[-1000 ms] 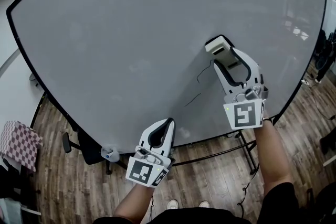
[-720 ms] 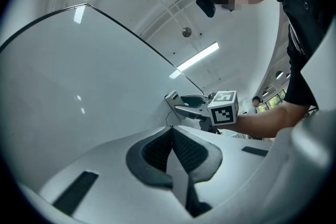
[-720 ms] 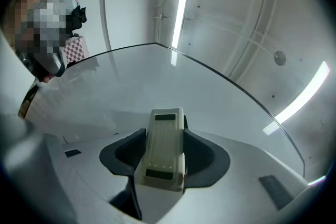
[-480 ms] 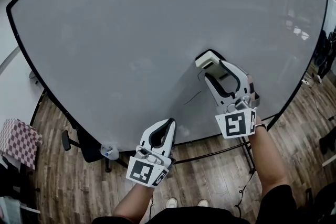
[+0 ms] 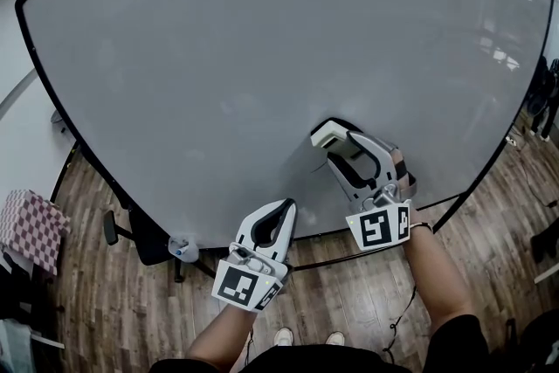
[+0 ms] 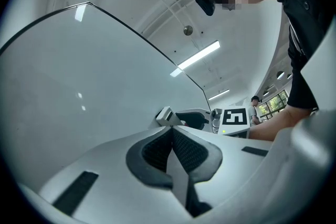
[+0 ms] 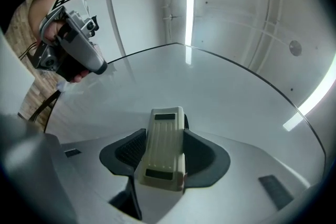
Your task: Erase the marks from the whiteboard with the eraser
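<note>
The whiteboard (image 5: pixel 227 57) fills most of the head view, its grey face almost bare. A cream eraser (image 5: pixel 326 134) lies flat against it at lower right, with my right gripper (image 5: pixel 339 138) shut on it. A faint short dark stroke (image 5: pixel 314 165) shows just below the eraser. In the right gripper view the eraser (image 7: pixel 164 147) sits lengthwise between the dark pads, against the whiteboard (image 7: pixel 226 97). My left gripper (image 5: pixel 280 209) hangs by the board's bottom edge, jaws shut on nothing; its pads meet in the left gripper view (image 6: pixel 172 132).
Under the board stand its black frame legs (image 5: pixel 367 253) on the wood floor (image 5: pixel 105 310). An office chair (image 5: pixel 131 240) and a small blue and white object (image 5: pixel 182 252) sit at lower left, with a checkered item (image 5: pixel 31 231) further left.
My right gripper has slid the eraser down and to the left over the thin curved line, which no longer shows. The left gripper has stayed put.
</note>
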A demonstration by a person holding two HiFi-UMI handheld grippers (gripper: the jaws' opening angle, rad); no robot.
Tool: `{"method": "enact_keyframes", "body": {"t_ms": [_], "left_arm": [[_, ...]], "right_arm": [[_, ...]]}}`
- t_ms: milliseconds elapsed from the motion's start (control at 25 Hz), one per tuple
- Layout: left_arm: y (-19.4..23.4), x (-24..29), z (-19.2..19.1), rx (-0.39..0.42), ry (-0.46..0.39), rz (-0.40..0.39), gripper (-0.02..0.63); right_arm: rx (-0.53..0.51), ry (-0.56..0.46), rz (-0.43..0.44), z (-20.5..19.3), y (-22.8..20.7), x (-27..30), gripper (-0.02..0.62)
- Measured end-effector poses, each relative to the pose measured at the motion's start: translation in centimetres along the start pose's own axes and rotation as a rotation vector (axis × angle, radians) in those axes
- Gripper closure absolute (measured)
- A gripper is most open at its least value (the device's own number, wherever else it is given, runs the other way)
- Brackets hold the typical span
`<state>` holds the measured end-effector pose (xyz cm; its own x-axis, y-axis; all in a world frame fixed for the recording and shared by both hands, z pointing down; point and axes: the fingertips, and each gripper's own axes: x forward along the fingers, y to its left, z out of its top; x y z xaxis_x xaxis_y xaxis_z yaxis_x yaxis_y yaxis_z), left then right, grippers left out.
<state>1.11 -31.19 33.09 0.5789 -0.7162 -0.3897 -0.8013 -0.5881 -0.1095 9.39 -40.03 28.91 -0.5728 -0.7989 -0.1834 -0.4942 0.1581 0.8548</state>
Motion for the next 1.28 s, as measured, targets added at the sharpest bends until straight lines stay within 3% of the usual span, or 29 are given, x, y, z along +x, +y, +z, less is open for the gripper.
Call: {"method": "enact_keyframes", "body": {"t_ms": [280, 800, 1280], "left_arm": [[0.3, -0.3, -0.6, -0.015, 0.003, 0.016, 0.588], [1.4, -0.8, -0.7, -0.008, 0.015, 0.054, 0.588], [2.0, -1.3, -1.0, -0.001, 0.03, 0.067, 0.588]], "right_arm": [[-0.059, 0.011, 0.123, -0.8, 6.8, 0.3, 0.35], [0.004, 0.024, 0.184, -1.9, 10.8, 0.2, 0.35], [0.005, 0.042, 0.327, -2.6, 16.7, 0.2, 0.348]]}}
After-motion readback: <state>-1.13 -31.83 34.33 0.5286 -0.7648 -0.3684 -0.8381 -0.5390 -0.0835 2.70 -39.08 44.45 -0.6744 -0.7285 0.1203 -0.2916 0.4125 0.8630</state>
